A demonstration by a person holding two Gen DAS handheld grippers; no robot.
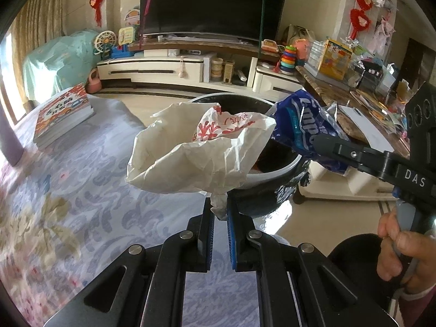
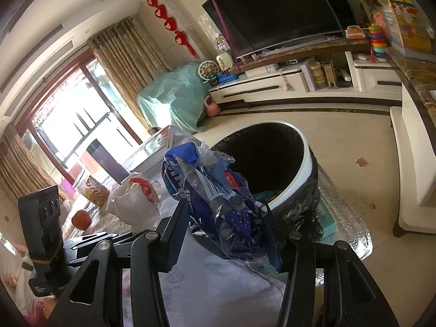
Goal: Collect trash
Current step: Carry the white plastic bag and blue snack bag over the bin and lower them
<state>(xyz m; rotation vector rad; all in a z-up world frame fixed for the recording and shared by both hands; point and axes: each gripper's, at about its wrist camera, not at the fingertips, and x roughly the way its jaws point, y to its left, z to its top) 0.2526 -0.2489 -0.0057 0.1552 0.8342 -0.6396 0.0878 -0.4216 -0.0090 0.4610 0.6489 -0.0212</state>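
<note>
My left gripper (image 1: 220,207) is shut on a crumpled white plastic bag with red print (image 1: 201,150) and holds it in front of the round trash bin (image 1: 275,170). My right gripper (image 2: 226,209) holds a crinkled blue plastic wrapper (image 2: 218,193) between its jaws, at the near rim of the bin (image 2: 305,169). The bin has a white rim, a dark inside and some trash at the bottom. In the left wrist view the wrapper (image 1: 299,125) hangs over the bin's right rim with the right gripper (image 1: 321,143) behind it. The white bag also shows in the right wrist view (image 2: 136,204).
A floral cloth (image 1: 81,190) covers the surface below my grippers, with a stack of books (image 1: 65,114) on it. A snack jar (image 2: 94,189) and an orange fruit (image 2: 81,219) stand at the left. A cluttered marble table (image 1: 354,103) is right, a TV stand (image 1: 177,68) behind.
</note>
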